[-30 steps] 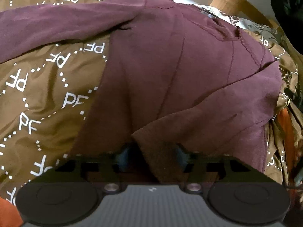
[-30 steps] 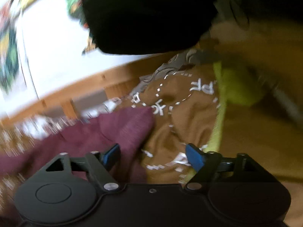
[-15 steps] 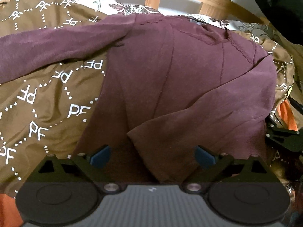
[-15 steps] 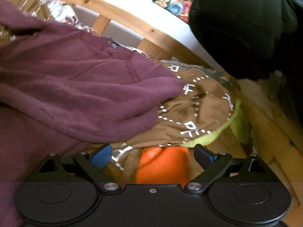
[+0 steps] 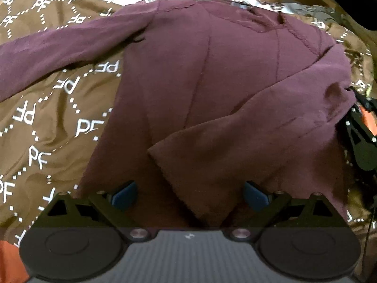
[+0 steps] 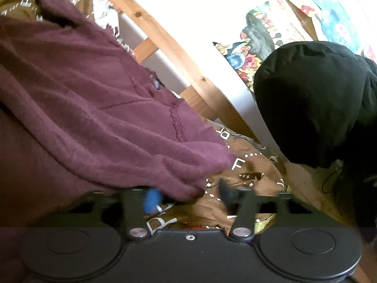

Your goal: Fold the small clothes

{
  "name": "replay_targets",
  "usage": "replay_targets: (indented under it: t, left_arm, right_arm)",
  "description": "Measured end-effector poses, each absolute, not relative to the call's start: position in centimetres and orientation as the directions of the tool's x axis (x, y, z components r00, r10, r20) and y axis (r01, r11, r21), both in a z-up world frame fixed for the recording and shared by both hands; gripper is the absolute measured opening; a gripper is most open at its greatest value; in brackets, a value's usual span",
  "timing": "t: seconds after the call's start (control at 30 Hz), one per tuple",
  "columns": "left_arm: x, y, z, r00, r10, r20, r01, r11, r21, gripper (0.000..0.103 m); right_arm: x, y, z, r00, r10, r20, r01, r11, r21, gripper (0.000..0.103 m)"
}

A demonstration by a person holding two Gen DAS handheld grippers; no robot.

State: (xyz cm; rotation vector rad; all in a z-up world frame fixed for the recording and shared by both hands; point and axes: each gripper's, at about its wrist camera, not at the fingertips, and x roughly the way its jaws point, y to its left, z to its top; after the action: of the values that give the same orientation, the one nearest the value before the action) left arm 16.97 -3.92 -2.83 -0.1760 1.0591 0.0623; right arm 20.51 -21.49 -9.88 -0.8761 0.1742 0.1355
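A maroon long-sleeved top (image 5: 212, 75) lies spread on a brown blanket (image 5: 47, 118) printed with white letters. One sleeve (image 5: 247, 141) is folded across its body, and the other sleeve (image 5: 59, 54) stretches out to the left. My left gripper (image 5: 189, 194) hangs open just above the folded sleeve's cuff and holds nothing. At the top's right edge the jaws of my right gripper (image 6: 189, 194) are closing, blurred. The maroon fold (image 6: 183, 184) and some blanket lie between them. Its black frame (image 5: 362, 146) shows at the right edge of the left wrist view.
A wooden bed rail (image 6: 165, 40) with slats runs behind the top, with a white wall beyond it. A bulky black bundle (image 6: 313, 99) sits to the right. Orange cloth (image 5: 9, 259) peeks out under the blanket, and a colourful printed cloth (image 6: 264, 30) lies by the wall.
My left jaws opened wide and let go of the sleeve cuff, which now lies across the top. My right gripper rolled and dropped to the top's right fold, and its fingers drew closer together.
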Motion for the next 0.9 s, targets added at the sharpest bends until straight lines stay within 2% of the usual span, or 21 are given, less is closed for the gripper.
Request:
replay_targets:
  t: [0.13, 0.3, 0.5, 0.57, 0.67, 0.73, 0.77, 0.83, 0.9]
  left_arm:
    - [16.7, -4.1, -2.9, 0.494, -0.033, -0.869, -0.117, 0.988, -0.104, 0.098]
    - [16.7, -4.5, -4.0, 0.457, 0.009, -0.89, -0.096, 0.995, -0.04, 0.097]
    - [16.6, -4.5, -4.0, 0.46, 0.008, -0.888, -0.084, 0.996, -0.035, 0.097]
    - [16.5, -4.4, -3.8, 0.46, 0.002, -0.888, -0.083, 0.996, -0.041, 0.097]
    - [16.0, -4.3, -3.5, 0.471, -0.021, -0.882, -0.077, 0.995, -0.064, 0.097]
    - [15.8, -3.7, -3.0, 0.497, -0.065, -0.866, -0.065, 0.992, -0.112, 0.097]
    - [15.3, -3.7, -2.5, 0.516, -0.087, -0.852, -0.058, 0.989, -0.136, 0.097]
    - [14.5, -3.2, -1.6, 0.566, -0.125, -0.815, -0.041, 0.983, -0.179, 0.098]
    - [13.8, -2.7, -0.8, 0.616, -0.141, -0.775, -0.029, 0.979, -0.201, 0.099]
  right_arm:
    - [20.5, -22.3, -8.7, 0.976, 0.043, -0.215, -0.179, 0.721, -0.67, 0.007]
    - [20.6, -25.1, -5.8, 0.963, 0.009, -0.268, -0.111, 0.922, -0.37, 0.006]
    - [22.4, -28.6, -6.5, 0.917, -0.016, -0.398, -0.014, 0.997, -0.073, 0.006]
    - [22.5, -29.0, -6.7, 0.912, -0.01, -0.411, -0.007, 0.999, -0.041, 0.007]
    - [22.3, -28.3, -6.8, 0.912, -0.033, -0.409, 0.0, 0.997, -0.08, 0.008]
    - [22.4, -28.2, -6.8, 0.903, -0.043, -0.427, 0.007, 0.996, -0.085, 0.016]
    - [22.4, -28.3, -6.7, 0.897, -0.043, -0.441, 0.01, 0.997, -0.077, 0.026]
    - [21.9, -28.7, -6.5, 0.889, -0.039, -0.457, 0.014, 0.998, -0.058, 0.035]
    - [21.2, -28.7, -6.3, 0.878, -0.041, -0.476, 0.016, 0.998, -0.057, 0.05]
